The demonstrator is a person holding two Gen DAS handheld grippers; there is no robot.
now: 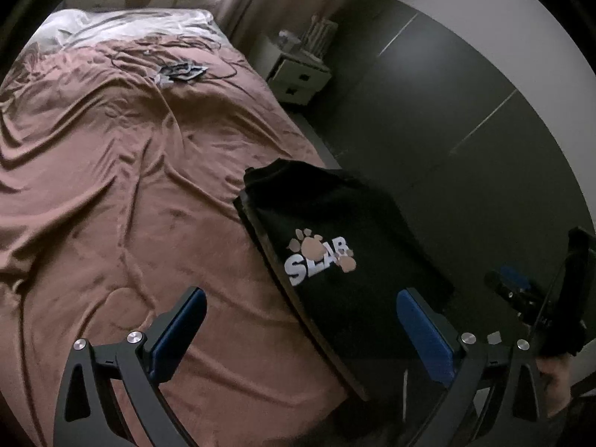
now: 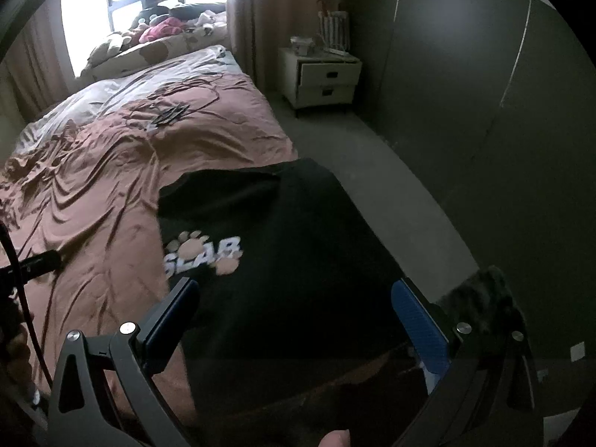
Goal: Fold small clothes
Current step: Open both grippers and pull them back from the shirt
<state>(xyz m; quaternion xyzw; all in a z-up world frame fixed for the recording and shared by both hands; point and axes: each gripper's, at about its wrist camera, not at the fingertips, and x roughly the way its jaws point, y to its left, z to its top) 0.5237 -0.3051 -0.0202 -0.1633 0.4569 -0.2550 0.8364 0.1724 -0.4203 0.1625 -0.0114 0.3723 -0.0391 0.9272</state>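
Observation:
A black garment (image 1: pixel 335 260) printed with white "SLAR" letters and tan paw marks lies folded flat along the right edge of the bed (image 1: pixel 111 186). My left gripper (image 1: pixel 301 294) hovers open above its near end, and nothing is pinched between the blue pads (image 1: pixel 428 335). In the right wrist view the same garment (image 2: pixel 290 242) fills the middle of the picture. My right gripper (image 2: pixel 295 284) stands open over it, holding nothing. The right gripper's body (image 1: pixel 521 290) shows at the right border of the left wrist view. The left gripper's body (image 2: pixel 37 260) shows at the left border of the right wrist view.
The bed's pink-brown sheet (image 2: pixel 93 205) is wrinkled. A small dark and white item (image 1: pixel 182 72) lies further up it, with pillows and plush toys (image 2: pixel 160 29) beyond. A white nightstand (image 2: pixel 324 74) stands past the bed. Grey floor (image 2: pixel 372 167) and a dark wall (image 2: pixel 484 93) lie right.

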